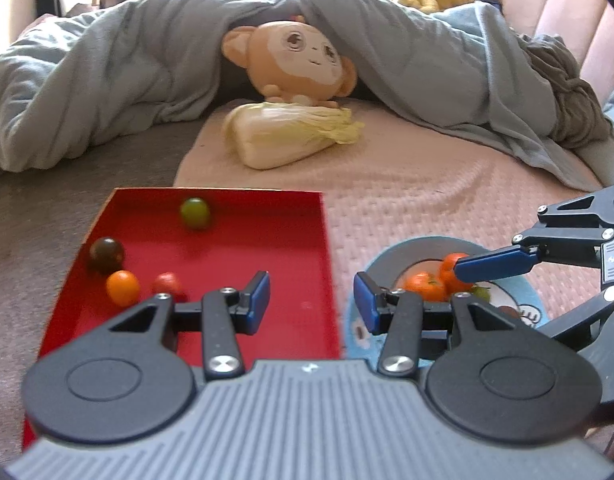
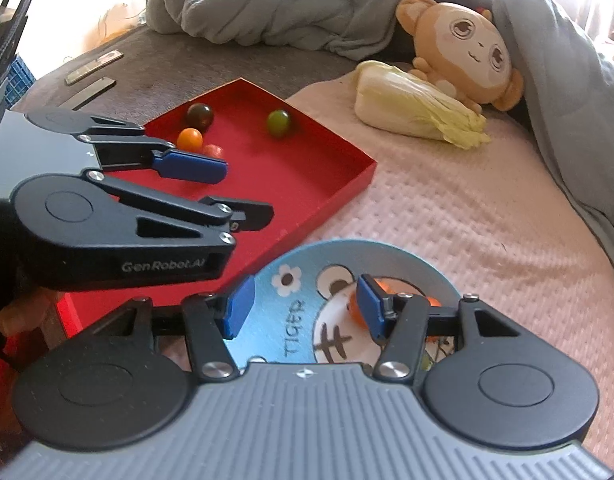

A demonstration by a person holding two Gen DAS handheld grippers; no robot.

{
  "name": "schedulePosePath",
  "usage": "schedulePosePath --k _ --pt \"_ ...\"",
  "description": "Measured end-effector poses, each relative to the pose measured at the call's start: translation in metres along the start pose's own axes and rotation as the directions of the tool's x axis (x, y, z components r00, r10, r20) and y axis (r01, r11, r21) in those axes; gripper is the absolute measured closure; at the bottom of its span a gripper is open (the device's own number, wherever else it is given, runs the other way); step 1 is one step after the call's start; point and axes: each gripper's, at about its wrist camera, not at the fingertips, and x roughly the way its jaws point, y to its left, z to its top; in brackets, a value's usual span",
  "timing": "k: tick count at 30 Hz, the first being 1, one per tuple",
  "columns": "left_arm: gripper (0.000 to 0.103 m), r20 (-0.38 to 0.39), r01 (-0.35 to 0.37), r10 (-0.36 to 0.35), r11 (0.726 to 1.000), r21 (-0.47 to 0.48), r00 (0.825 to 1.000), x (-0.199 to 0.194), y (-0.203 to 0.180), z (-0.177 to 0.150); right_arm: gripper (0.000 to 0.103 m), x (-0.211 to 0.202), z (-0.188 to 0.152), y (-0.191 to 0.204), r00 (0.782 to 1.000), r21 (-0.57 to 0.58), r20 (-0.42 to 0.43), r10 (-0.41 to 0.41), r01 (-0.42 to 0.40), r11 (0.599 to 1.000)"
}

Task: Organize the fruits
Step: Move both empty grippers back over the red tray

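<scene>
On a bed spread with a pink textured blanket (image 1: 427,184), your work begins at the left with a shallow red rectangular tray (image 1: 267,216) holding four small round fruits: a dark brown one (image 1: 106,254) by the left wall, an orange one (image 1: 123,287) just beside it, a red one (image 1: 169,283) touching the orange, and a green one (image 1: 195,213) apart toward the far wall. Your left gripper (image 1: 311,300) hangs over the tray's right wall, its blue-padded jaws spread wide and holding nothing. To its right sits a round blue plate printed with a cartoon tiger (image 2: 267,280), carrying several orange mandarins (image 1: 425,285) and a small pale green fruit (image 1: 481,291). Your right gripper (image 2: 303,304) hovers low over this plate, jaws wide apart and empty, one blue pad (image 2: 371,304) close against a mandarin. Beyond, a pale yellow napa cabbage (image 1: 291,134) lies in front of a tan monkey plush toy (image 1: 295,60), half covered by a rumpled grey quilt (image 1: 107,76).
</scene>
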Motion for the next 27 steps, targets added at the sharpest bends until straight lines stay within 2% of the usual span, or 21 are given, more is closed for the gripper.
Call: schedulePosePath --k 4,18,27 --pt "0.054 0.0 -0.022 0.022 1.0 -0.016 1.0 -0.003 0.014 -0.001 0.036 0.006 0.008 0.008 1.0 -0.013 0.004 0.004 -0.004 1.0" --pt "0.054 -0.007 -0.076 0.075 0.995 -0.064 0.997 -0.007 0.059 -0.013 0.034 0.03 0.02 0.027 0.999 -0.055 -0.025 0.025 -0.026 0.998" --pt "0.054 -0.042 -0.115 0.111 0.986 -0.123 0.993 -0.003 0.093 -0.031 0.034 0.039 0.026 0.031 0.999 -0.062 -0.028 0.027 -0.029 0.998"
